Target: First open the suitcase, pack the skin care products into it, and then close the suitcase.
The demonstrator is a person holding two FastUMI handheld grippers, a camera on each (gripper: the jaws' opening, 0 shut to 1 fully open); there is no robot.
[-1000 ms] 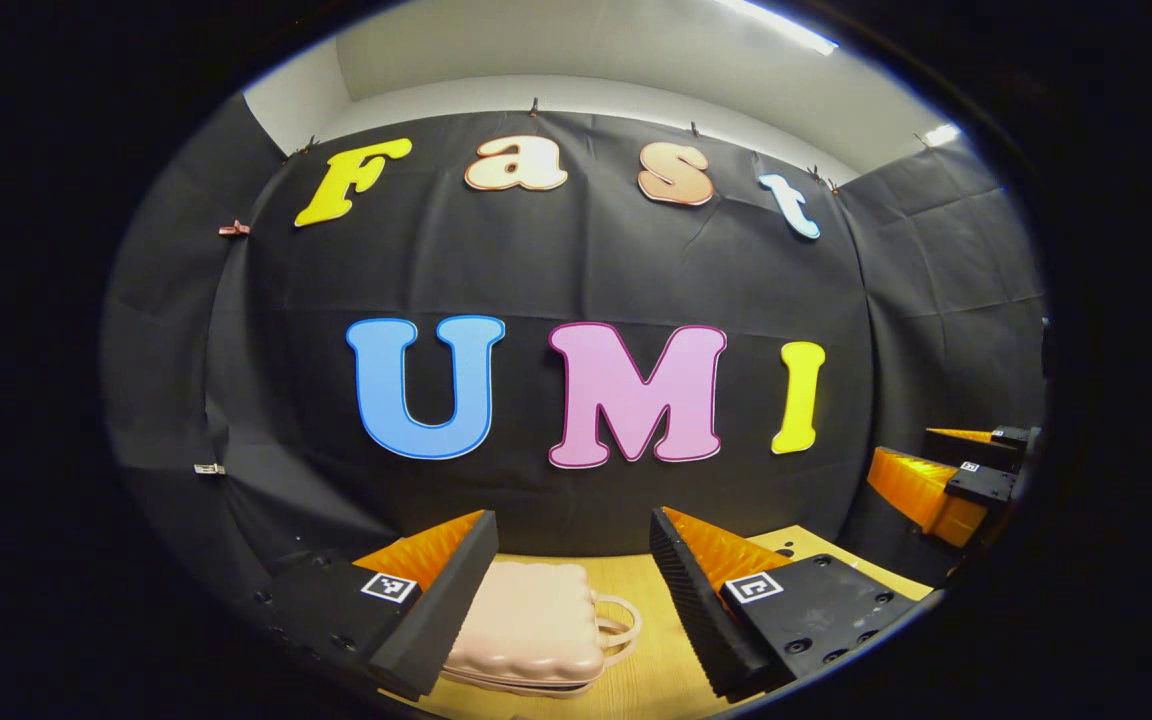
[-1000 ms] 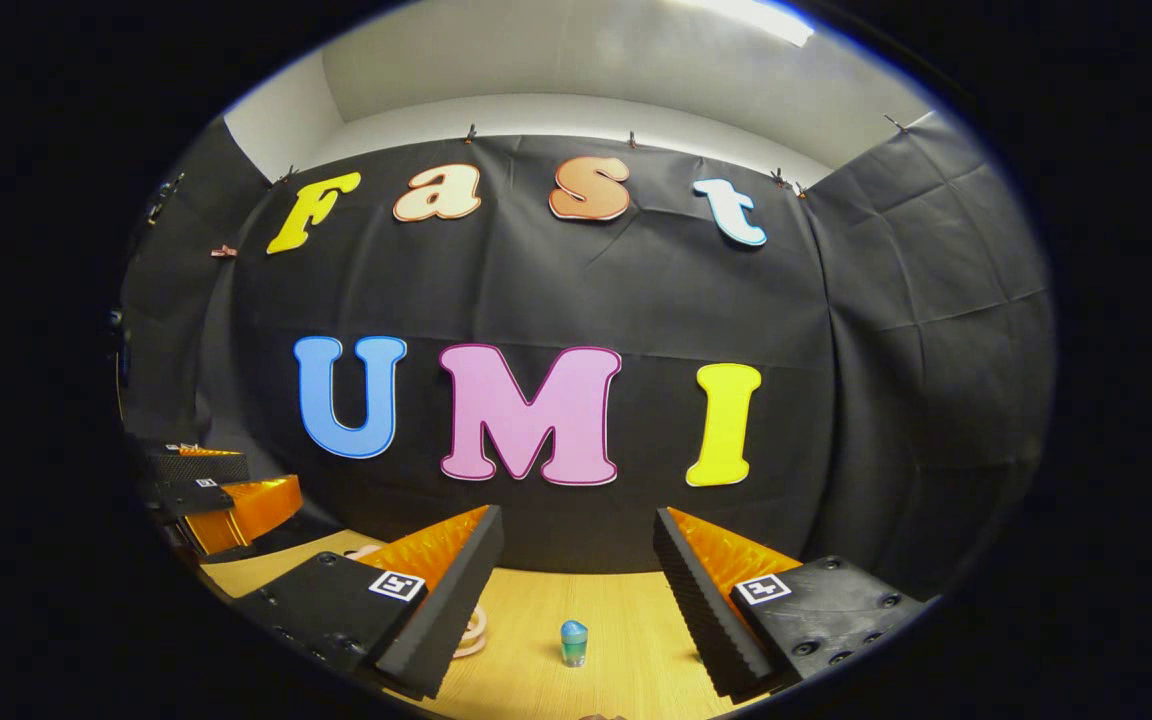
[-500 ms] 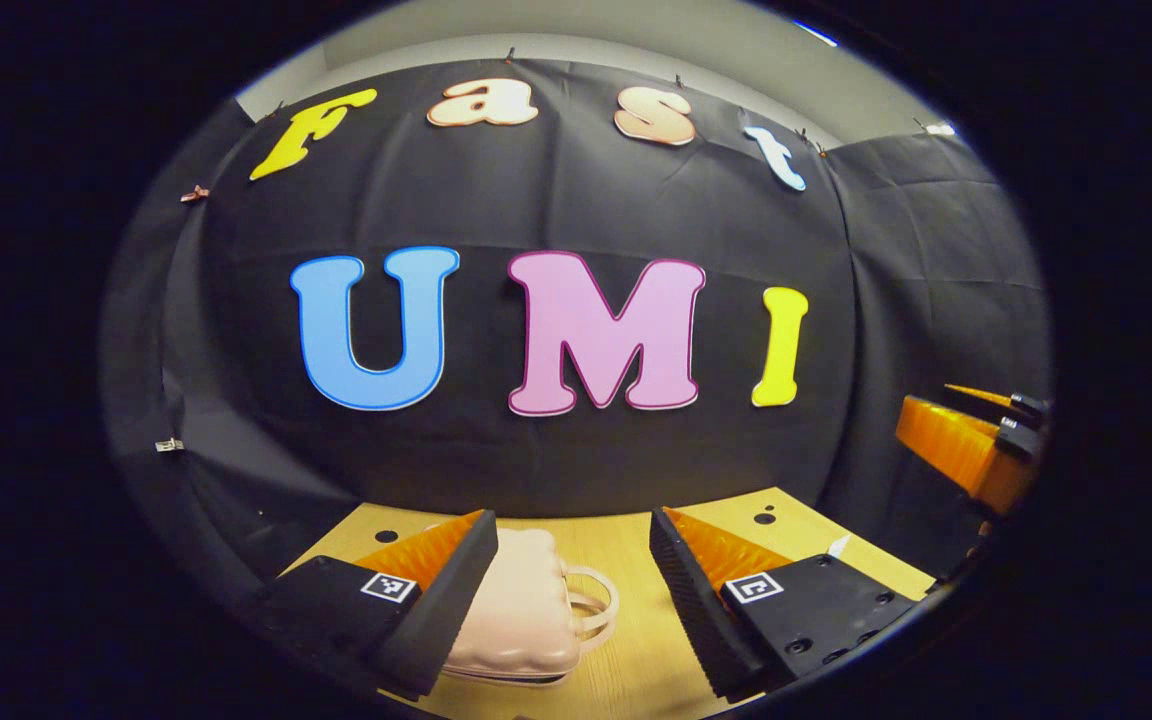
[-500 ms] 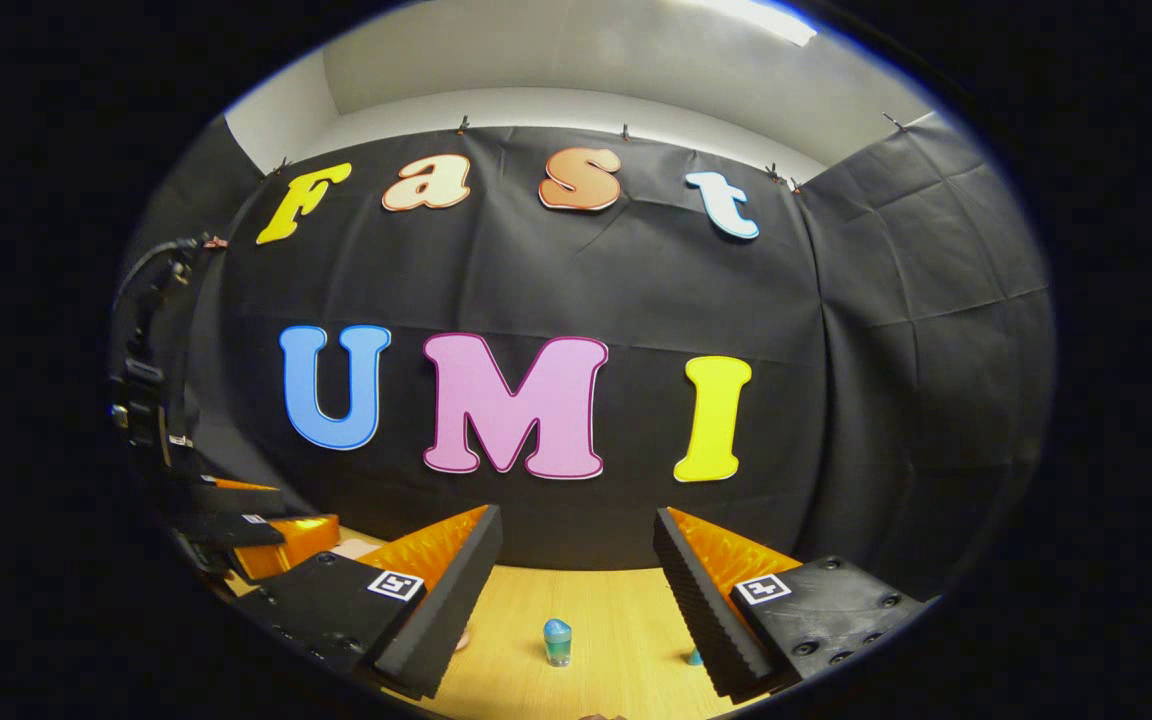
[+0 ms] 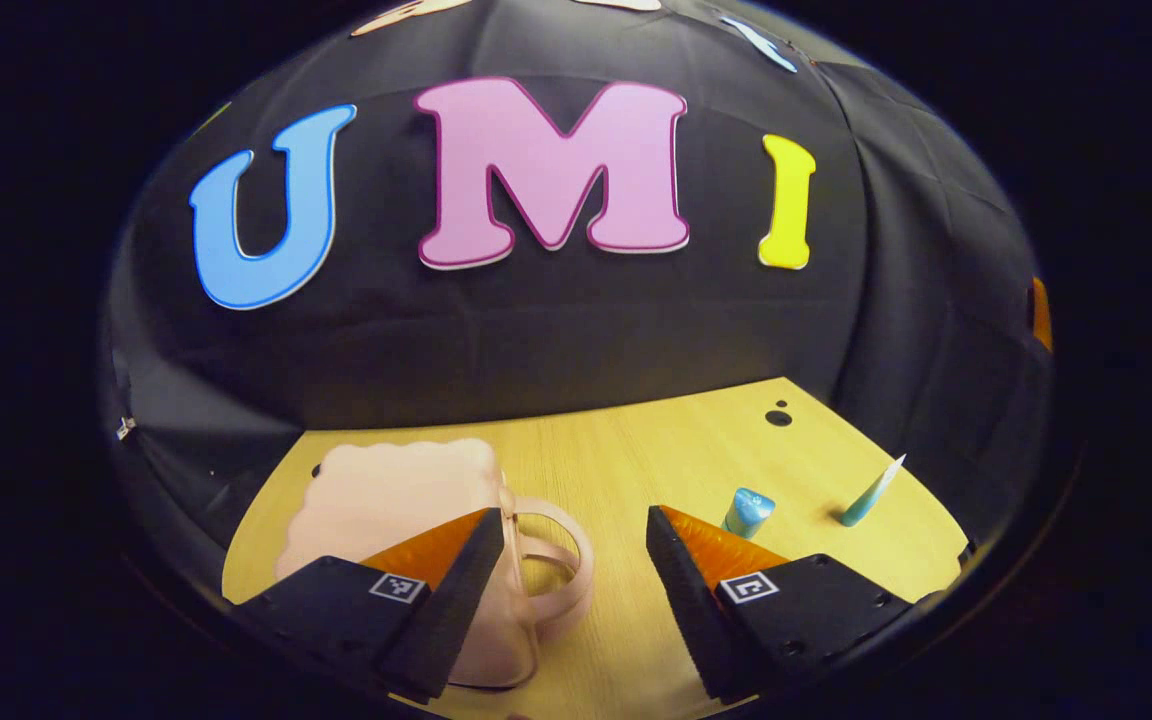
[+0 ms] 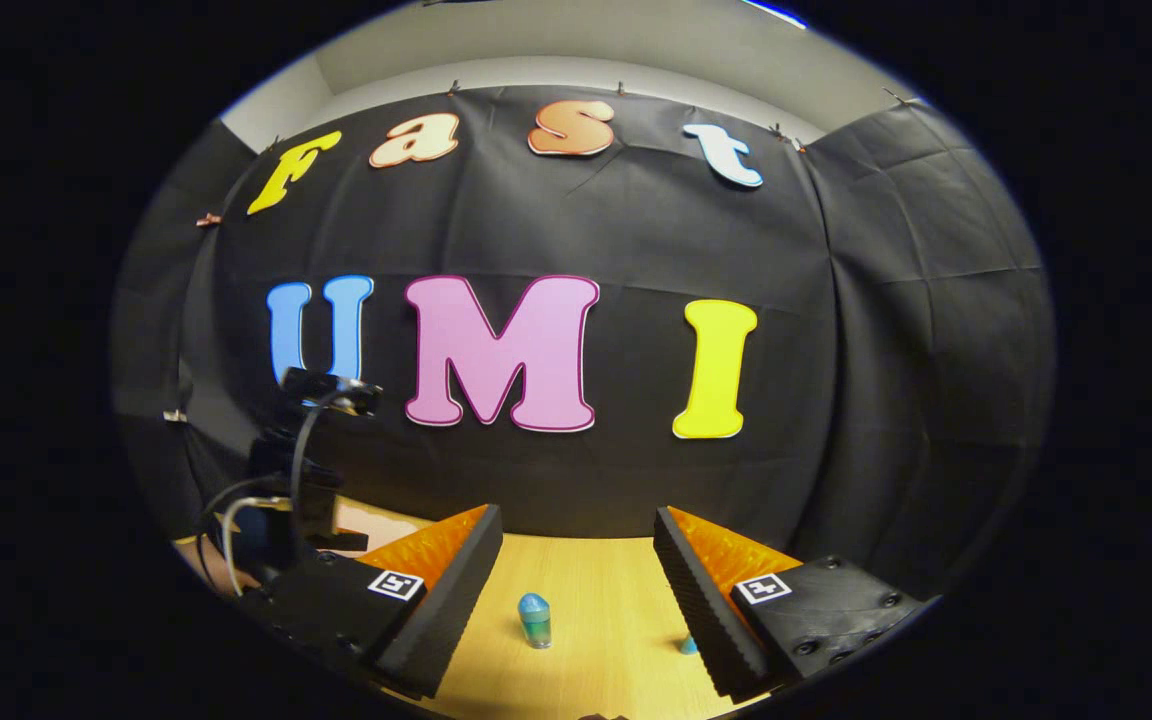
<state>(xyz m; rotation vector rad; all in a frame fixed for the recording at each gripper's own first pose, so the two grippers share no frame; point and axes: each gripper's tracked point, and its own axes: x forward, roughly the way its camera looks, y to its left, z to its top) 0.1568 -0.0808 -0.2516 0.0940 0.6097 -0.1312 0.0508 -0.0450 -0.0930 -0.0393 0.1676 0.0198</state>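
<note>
Resting on wood, scalloped pink suitcase

Closed pink suitcase, blue bottle apart

Pale pink suitcase, blue-green bottle, teal tube, light wood-grain table.

1 pink suitcase, 1 blue bottle, 1 teal tube, 1 wooden table
</note>
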